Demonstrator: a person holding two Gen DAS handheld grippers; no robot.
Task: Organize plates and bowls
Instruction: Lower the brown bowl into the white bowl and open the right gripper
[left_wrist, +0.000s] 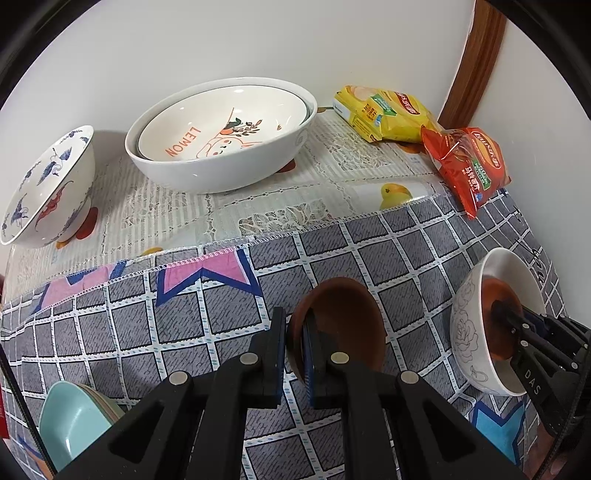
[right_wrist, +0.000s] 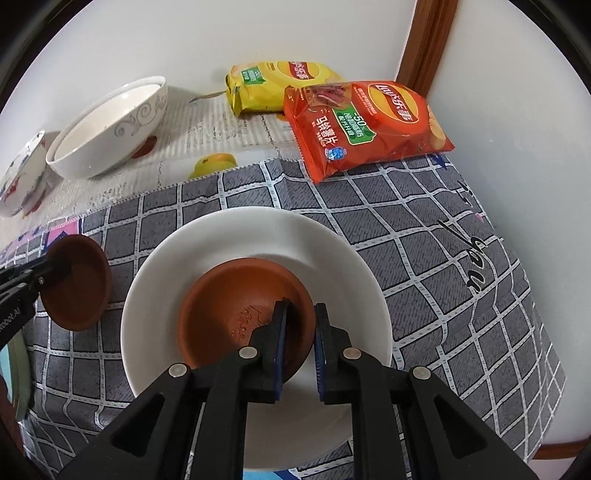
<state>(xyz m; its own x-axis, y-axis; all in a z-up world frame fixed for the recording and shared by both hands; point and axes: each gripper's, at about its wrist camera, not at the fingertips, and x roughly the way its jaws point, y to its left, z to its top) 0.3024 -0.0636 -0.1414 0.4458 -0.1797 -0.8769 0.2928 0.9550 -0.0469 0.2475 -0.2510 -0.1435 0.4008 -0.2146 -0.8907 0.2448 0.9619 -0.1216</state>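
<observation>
Although the sorting was plainly under way, we judged it only partly done. Our left gripper (left_wrist: 295, 354) was clamped on the rim of a brown clay saucer (left_wrist: 343, 321), one finger inside and one outside, the saucer tipped on edge above the grey checked cloth (left_wrist: 184, 332). Our right gripper (right_wrist: 299, 343) had its jaws a little apart astride the rim of a second brown clay saucer (right_wrist: 236, 310) lying inside the white rose-patterned bowl (right_wrist: 332, 251); whether it gripped that rim or had let go, we could not tell. Some nesting was finished: at 11 o'clock in the left wrist view, the "LEMON" bowl (left_wrist: 221, 125) sat inside the large white bowl (left_wrist: 207, 173). At 7 o'clock a teal plate (left_wrist: 70, 424) topped a small stack. Left to place, in our judgement, were the held saucer, likely onto its twin at 3 o'clock, and the crane-painted bowl (left_wrist: 48, 184) standing alone at 9 o'clock. Yellow (left_wrist: 384, 110) and red (left_wrist: 469, 162) crisp bags lay at 1 o'clock, near the wall.
</observation>
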